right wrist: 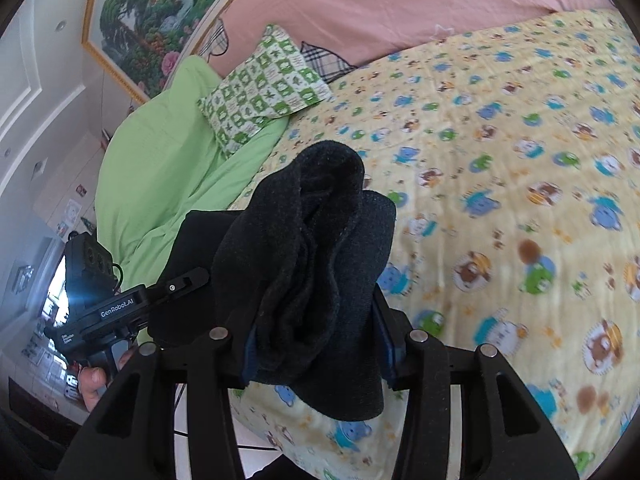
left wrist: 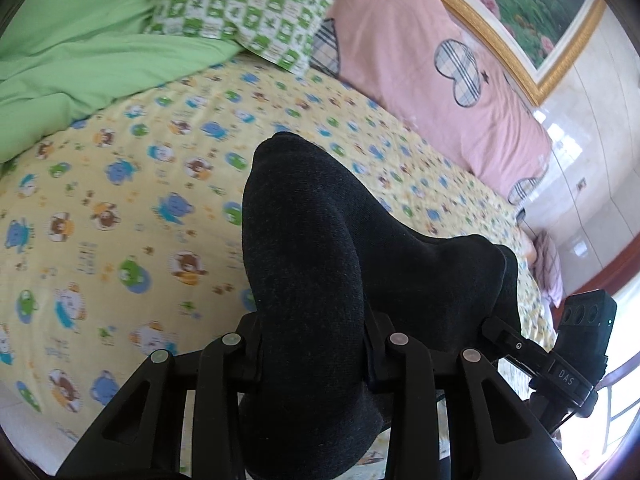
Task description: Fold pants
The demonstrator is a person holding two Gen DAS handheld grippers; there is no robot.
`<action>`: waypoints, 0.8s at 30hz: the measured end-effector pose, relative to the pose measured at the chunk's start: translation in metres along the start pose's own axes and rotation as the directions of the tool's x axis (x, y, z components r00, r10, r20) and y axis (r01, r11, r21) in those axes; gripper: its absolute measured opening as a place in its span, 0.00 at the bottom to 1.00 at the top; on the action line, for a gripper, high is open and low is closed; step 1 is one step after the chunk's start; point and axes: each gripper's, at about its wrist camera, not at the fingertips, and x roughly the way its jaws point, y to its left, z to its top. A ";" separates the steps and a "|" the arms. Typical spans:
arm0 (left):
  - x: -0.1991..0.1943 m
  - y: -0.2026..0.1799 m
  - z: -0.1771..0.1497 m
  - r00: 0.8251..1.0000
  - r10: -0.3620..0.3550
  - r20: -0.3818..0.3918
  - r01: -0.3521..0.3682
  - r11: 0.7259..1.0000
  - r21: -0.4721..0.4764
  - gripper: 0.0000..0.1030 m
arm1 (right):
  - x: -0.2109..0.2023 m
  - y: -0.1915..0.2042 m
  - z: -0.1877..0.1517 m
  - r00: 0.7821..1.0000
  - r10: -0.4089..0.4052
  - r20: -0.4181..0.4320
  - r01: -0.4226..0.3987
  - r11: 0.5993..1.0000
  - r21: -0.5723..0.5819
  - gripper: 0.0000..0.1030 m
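Observation:
The dark grey pants hang bunched between both grippers, lifted above the bed. My left gripper is shut on one part of the cloth, which drapes over and hides its fingertips. My right gripper is shut on another bunch of the pants, with cloth folded up over the jaws and hanging below. The right gripper shows at the right of the left wrist view, clamped on the cloth. The left gripper shows at the left of the right wrist view.
The bed has a yellow cartoon-print sheet. A green quilt, a green checked pillow and a pink pillow lie at the head. A framed picture hangs on the wall behind.

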 end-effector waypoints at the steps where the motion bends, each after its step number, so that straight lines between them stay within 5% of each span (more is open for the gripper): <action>1: -0.001 0.004 0.002 1.000 0.007 0.004 -0.007 1.000 -0.005 0.33 | 0.004 0.003 0.002 1.000 0.004 -0.004 -0.004 1.000 -0.007 0.47; 24: 0.009 0.048 0.057 0.969 0.229 0.093 -0.226 0.973 -0.035 0.33 | 0.104 0.047 0.070 0.998 0.054 -0.039 -0.060 0.983 -0.172 0.47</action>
